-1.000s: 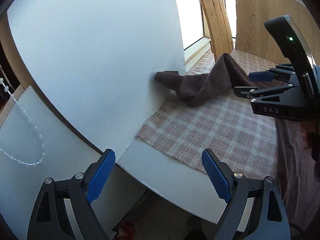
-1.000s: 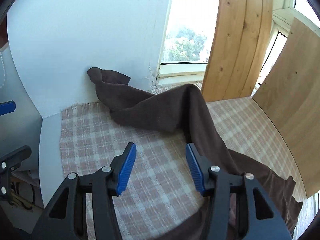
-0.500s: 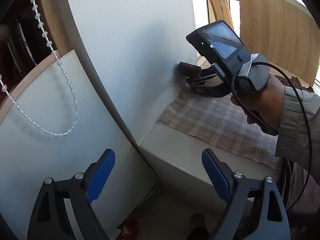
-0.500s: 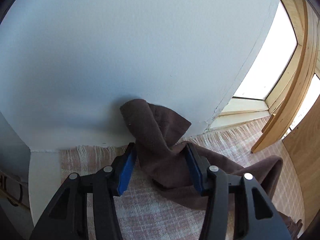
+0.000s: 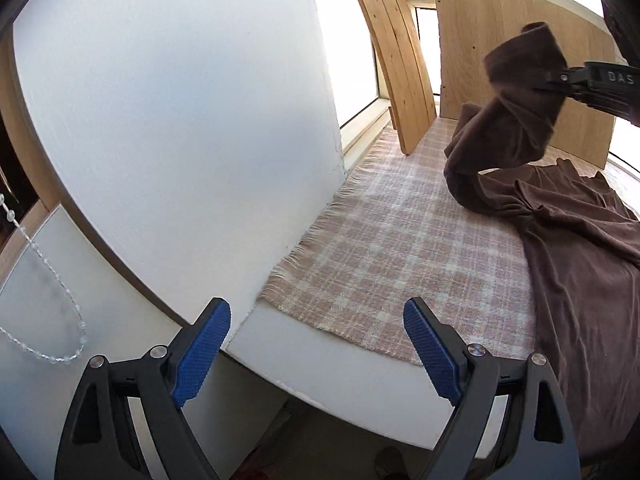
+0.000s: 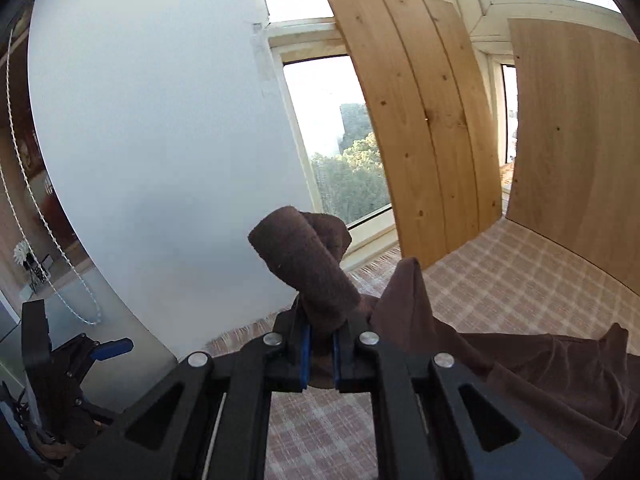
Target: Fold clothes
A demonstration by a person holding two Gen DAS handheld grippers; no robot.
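— Right gripper [image 6: 320, 354]?
— Jaws clenched on one end of the brown knit garment [image 5: 568, 236], lifted above the pink-and-white checked cloth [image 5: 400, 256]; the rest lies on it

— Left gripper [image 5: 316, 354]?
— Jaws released, empty, at the white surface [image 5: 340, 376] edge

Left wrist view looking down over the near left corner of the checked cloth [image 5: 404, 248] toward the window [image 5: 352, 48], right wrist view closer and flatter, both sharing wall [image 6: 160, 140], boards [image 6: 420, 120], brown garment [image 5: 576, 248].
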